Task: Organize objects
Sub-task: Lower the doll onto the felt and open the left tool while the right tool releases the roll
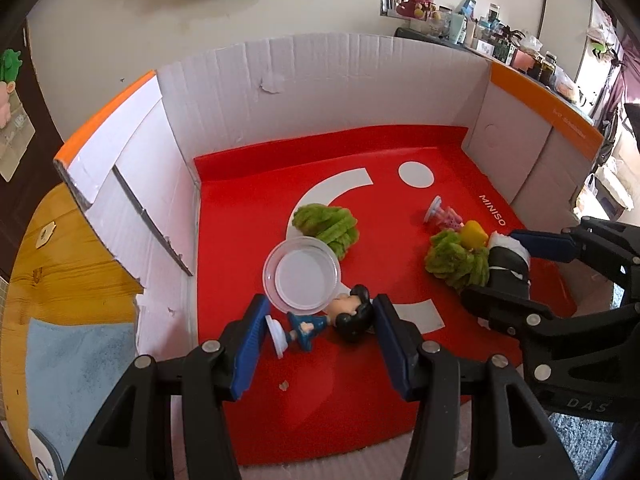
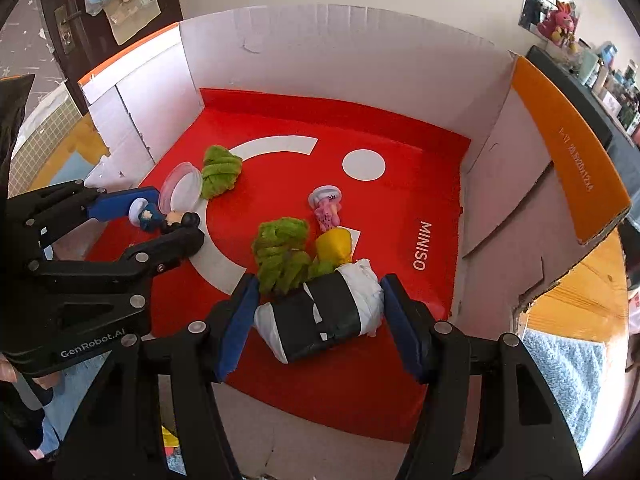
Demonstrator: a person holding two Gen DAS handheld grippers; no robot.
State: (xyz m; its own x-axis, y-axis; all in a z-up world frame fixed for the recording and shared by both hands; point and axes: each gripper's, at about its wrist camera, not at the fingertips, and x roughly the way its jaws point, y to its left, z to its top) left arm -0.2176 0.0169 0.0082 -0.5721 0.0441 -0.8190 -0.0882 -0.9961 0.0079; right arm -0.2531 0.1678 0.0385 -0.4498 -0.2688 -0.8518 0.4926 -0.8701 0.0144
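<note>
Nearest the left wrist camera, the left gripper [image 1: 318,332] is spread wide around a small dark-haired figurine [image 1: 332,320] in blue clothes, lying on its side on the red mat [image 1: 248,216]. Its white round base [image 1: 277,334] sits just beside the left blue pad; the head is close to the right pad, and contact is not clear. A clear plastic dish [image 1: 302,274] rests against the figurine, with a green fuzzy bundle [image 1: 328,226] behind it.

The right gripper [image 2: 318,322] is also wide apart, straddling a black-and-white wrapped roll [image 2: 324,314] that lies on the mat; small gaps show on both sides. Touching the roll are a second green fuzzy bundle [image 2: 282,254] and a yellow toy [image 2: 335,245]. A pink figurine [image 2: 327,208] lies just beyond. White cardboard walls [image 2: 340,60] with orange edges surround the mat.
</note>
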